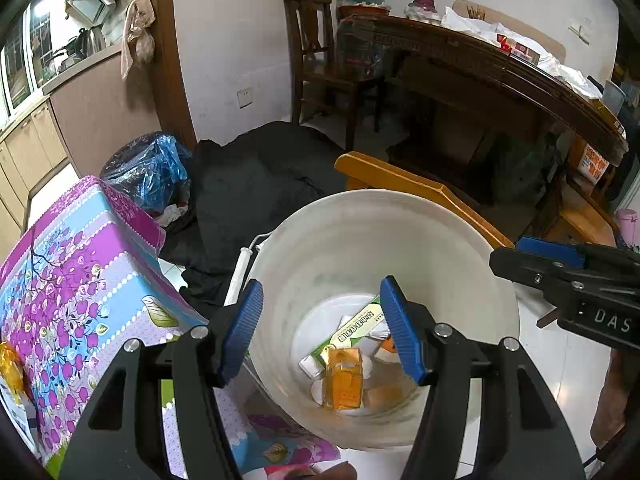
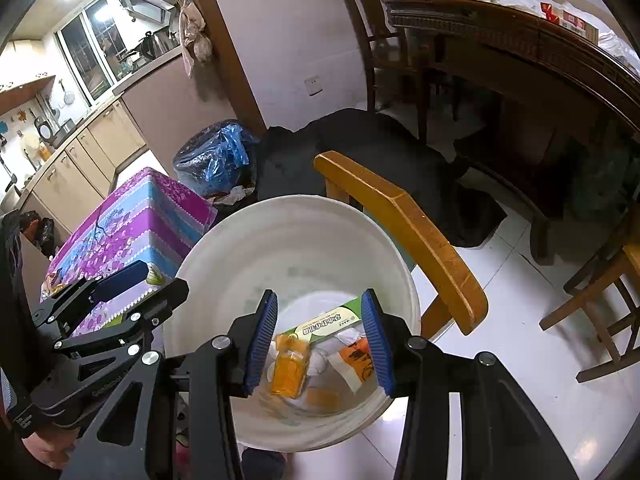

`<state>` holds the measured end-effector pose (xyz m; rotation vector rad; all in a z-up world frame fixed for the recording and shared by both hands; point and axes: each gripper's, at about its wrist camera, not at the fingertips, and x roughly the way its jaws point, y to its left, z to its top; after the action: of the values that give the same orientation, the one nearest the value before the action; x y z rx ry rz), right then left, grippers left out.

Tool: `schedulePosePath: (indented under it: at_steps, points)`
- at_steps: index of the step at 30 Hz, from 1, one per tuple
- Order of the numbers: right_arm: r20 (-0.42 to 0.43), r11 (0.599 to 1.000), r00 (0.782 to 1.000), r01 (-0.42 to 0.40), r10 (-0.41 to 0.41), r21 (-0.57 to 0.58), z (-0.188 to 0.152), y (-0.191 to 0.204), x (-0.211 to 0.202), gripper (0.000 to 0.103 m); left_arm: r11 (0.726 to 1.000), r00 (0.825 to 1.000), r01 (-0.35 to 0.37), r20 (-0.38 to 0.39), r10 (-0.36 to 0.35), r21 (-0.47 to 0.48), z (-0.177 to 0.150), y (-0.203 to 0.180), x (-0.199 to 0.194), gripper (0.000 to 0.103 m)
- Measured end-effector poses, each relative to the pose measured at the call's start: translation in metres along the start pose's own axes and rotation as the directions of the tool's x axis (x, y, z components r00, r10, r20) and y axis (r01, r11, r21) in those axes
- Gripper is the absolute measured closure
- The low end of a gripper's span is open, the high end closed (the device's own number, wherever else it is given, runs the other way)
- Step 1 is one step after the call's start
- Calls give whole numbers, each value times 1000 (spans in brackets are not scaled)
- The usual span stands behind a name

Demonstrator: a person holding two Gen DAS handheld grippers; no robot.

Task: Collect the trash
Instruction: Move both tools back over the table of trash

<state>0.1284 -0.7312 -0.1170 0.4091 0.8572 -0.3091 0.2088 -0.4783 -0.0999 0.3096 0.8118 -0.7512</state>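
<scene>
A white bucket (image 1: 400, 232) (image 2: 256, 240) stands on the floor below both grippers. At its bottom lie an orange packet (image 1: 344, 380) (image 2: 290, 368), a green and white box (image 1: 352, 328) (image 2: 328, 322) and other scraps of paper. My left gripper (image 1: 322, 328) hangs over the bucket's mouth, open, with nothing between its blue pads (image 1: 240, 332). My right gripper (image 2: 320, 340) is also above the bucket, open and empty. Each gripper shows at the edge of the other's view, the right gripper's black body (image 1: 580, 292) on the right and the left gripper's body (image 2: 100, 308) on the left.
A table with a purple and blue flowered cloth (image 1: 80, 280) (image 2: 132, 224) stands left of the bucket. A yellow wooden chair (image 1: 420, 196) (image 2: 404, 236) is just behind it. A bin with a blue bag (image 1: 152, 172) (image 2: 216, 160), black cloth on the floor and a dark wooden table (image 1: 500, 72) lie further back.
</scene>
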Motion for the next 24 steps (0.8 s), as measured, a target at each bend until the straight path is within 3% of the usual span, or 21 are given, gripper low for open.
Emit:
schedulePosePath:
  at_steps: [15, 20, 24]
  points:
    - [52, 999, 998, -20, 21, -33, -4, 18, -28, 58, 1000, 999, -5, 32, 5, 4, -8, 6, -25, 45]
    - [137, 997, 990, -27, 37, -77, -14, 44, -57, 58, 1000, 997, -28, 79, 27, 14, -20, 24, -55, 45]
    - [229, 986, 967, -73, 107, -153, -34, 84, -85, 56, 997, 988, -72, 138, 71, 1, -43, 58, -97, 45]
